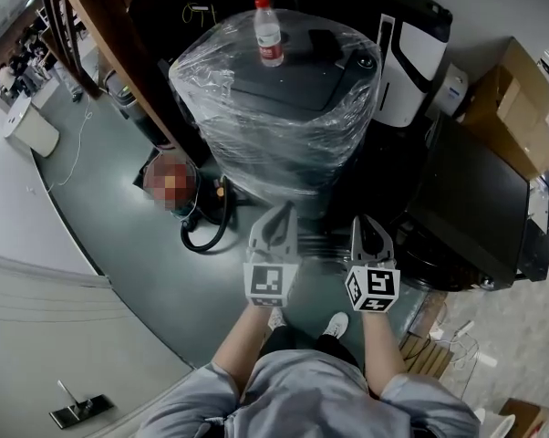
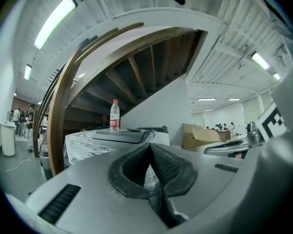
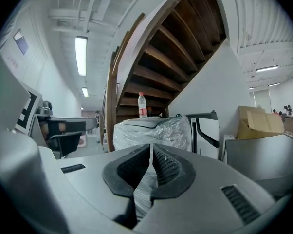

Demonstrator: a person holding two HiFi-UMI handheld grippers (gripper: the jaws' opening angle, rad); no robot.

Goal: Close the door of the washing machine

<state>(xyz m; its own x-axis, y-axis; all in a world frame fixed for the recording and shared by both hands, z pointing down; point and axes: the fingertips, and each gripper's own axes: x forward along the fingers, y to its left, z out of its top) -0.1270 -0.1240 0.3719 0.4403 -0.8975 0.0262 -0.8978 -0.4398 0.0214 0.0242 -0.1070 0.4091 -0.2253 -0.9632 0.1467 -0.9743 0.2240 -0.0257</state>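
We hold both tools side by side over the grey floor [image 1: 101, 217], short of the washing machine [image 1: 284, 117]. The left gripper [image 1: 284, 211] has its jaws pressed together with nothing between them, and the right gripper [image 1: 370, 220] is likewise closed and empty. The washing machine stands just ahead of us, wrapped all round in clear plastic film, touched by neither gripper. Its dark top appears to lie flat, and a water bottle [image 1: 269, 33] with a red cap stands upright on it. A wooden staircase [image 2: 137, 72] rises behind the machine, and cardboard boxes [image 1: 512, 108] sit off to our right.
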